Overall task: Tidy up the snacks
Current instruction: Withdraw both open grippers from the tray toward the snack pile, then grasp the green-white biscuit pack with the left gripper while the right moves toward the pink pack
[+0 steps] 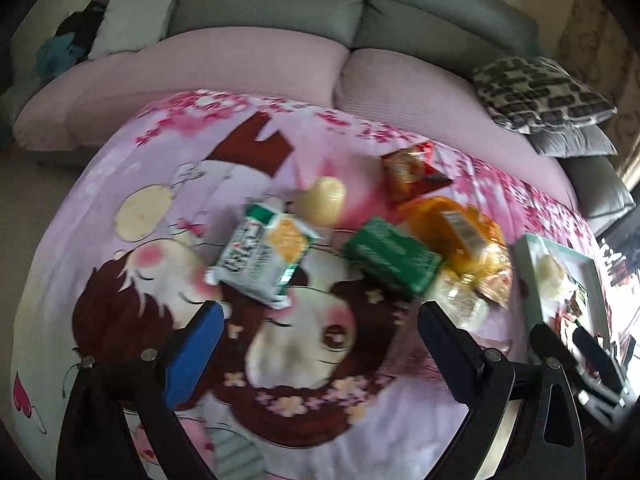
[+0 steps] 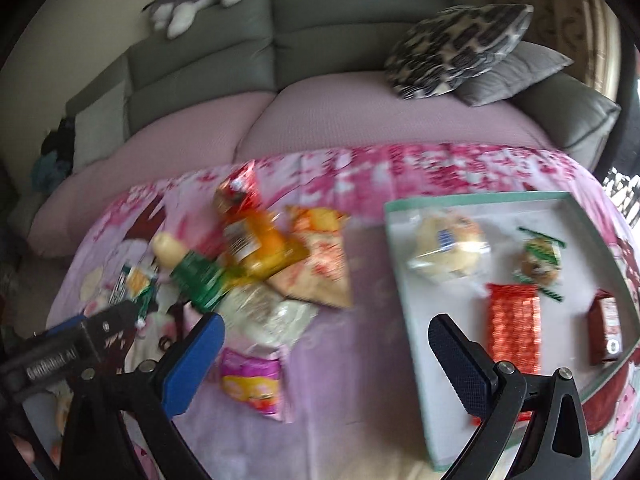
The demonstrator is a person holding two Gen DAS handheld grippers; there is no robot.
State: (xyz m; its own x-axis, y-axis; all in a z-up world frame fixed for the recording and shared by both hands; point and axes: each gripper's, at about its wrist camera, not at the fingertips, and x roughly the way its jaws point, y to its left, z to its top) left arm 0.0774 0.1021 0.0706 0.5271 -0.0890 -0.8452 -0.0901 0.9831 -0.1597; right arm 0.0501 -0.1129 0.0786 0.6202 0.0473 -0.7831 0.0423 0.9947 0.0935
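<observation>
Loose snacks lie on a pink cartoon cloth: a green-white cracker pack [image 1: 262,258], a green box [image 1: 390,256], an orange packet [image 1: 460,232], a red bag [image 1: 412,170] and a round pale bun [image 1: 322,198]. My left gripper [image 1: 320,320] is open and empty just short of them. My right gripper [image 2: 326,332] is open and empty between the pile and a pale green tray [image 2: 416,360]. The tray holds a wrapped bun [image 2: 448,254], a cookie [image 2: 540,262], an orange-red bar [image 2: 514,330] and a dark red pack [image 2: 606,330]. A pink-yellow packet [image 2: 252,380] lies near its left finger.
A grey sofa with pink seat cushions [image 2: 360,120] runs behind the table. Patterned and grey pillows [image 2: 460,46] sit at its right end. The left gripper [image 2: 60,348] shows at the left edge of the right wrist view. The tray also shows at the right [image 1: 528,276].
</observation>
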